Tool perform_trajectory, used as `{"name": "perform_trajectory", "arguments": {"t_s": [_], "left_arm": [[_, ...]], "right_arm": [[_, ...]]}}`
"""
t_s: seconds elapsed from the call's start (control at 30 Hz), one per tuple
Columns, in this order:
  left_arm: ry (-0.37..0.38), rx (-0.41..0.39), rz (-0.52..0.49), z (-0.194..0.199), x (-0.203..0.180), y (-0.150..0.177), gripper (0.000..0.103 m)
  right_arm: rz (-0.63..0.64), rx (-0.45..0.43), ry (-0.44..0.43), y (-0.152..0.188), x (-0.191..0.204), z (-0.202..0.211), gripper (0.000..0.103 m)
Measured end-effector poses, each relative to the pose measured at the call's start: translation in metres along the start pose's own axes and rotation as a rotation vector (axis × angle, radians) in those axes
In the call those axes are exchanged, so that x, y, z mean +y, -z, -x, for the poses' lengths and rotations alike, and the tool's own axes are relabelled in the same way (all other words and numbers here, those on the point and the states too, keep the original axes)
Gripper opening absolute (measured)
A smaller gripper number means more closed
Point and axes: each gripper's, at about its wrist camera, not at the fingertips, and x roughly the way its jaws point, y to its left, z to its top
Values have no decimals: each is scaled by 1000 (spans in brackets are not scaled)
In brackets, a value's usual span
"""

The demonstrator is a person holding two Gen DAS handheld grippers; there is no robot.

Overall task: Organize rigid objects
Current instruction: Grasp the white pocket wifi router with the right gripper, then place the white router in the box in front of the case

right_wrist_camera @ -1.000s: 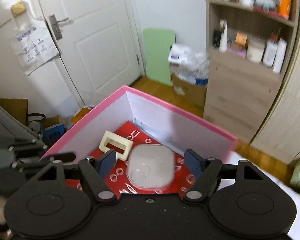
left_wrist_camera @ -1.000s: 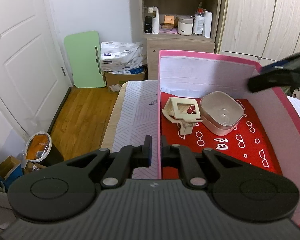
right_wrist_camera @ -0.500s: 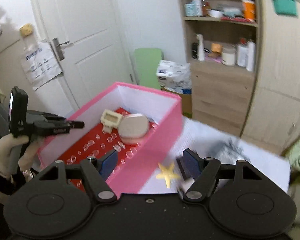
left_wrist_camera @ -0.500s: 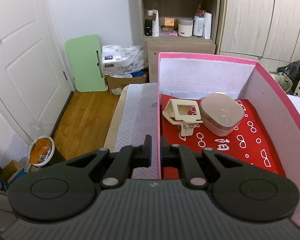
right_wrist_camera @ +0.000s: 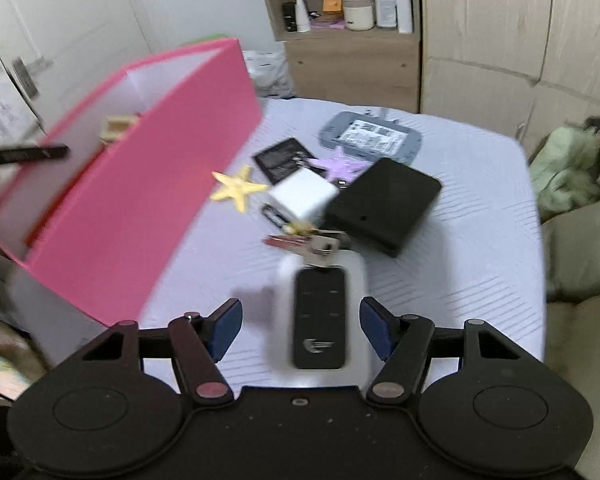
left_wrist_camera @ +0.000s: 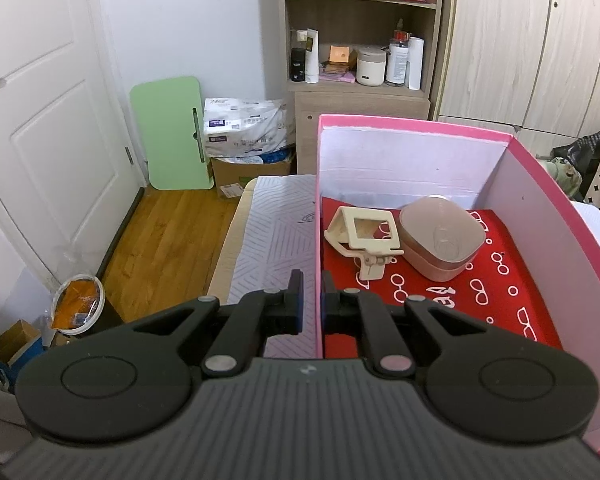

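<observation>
Left gripper [left_wrist_camera: 310, 306] clamped on near wall of pink box [left_wrist_camera: 319, 240], lower centre. Cream holder [left_wrist_camera: 366, 236] and pink bowl [left_wrist_camera: 440, 240] inside, centre right. Right gripper [right_wrist_camera: 300, 330] jaws apart, just been closing, straddling white remote [right_wrist_camera: 320, 316], apparently untouched; view blurred.

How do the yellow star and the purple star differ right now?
Colour: the yellow star is pale yellow, the purple star is lilac.
Place: the yellow star lies nearer the pink box; the purple star lies farther from it, by the grey case.
Cover: the yellow star shows whole; the purple star is partly hidden behind the white cube.
Shared: both lie flat on the bed cover, outside the box.
</observation>
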Motion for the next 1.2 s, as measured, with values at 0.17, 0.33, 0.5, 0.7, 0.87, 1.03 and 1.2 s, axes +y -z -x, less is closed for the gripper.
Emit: {"name": "perform_trajectory", "arguments": {"t_s": [0.17, 0.33, 0.5, 0.7, 0.87, 1.03, 1.2], "left_arm": [[-6, 1, -5, 0, -1, 0, 9], [-3, 0, -8, 0, -2, -1, 9], [11, -6, 7, -1, -3, -1, 9], [8, -9, 9, -3, -3, -2, 9], [9, -9, 12, -3, -1, -1, 9], [11, -9, 16, -3, -1, -1, 9], [28, -10, 42, -5, 4, 0, 9]], "right_arm": [[28, 35, 21, -2, -1, -19, 70], [54, -24, 96, 6, 10, -32, 73], [-38, -20, 93, 6, 2, -23, 65], [-127, -42, 14, 11, -7, -5, 65], [-123, -89, -2, 7, -1, 9, 65], [-124, -131, -46, -4, 5, 22, 65], [-61, -145, -173, -36, 25, 37, 65]]}}
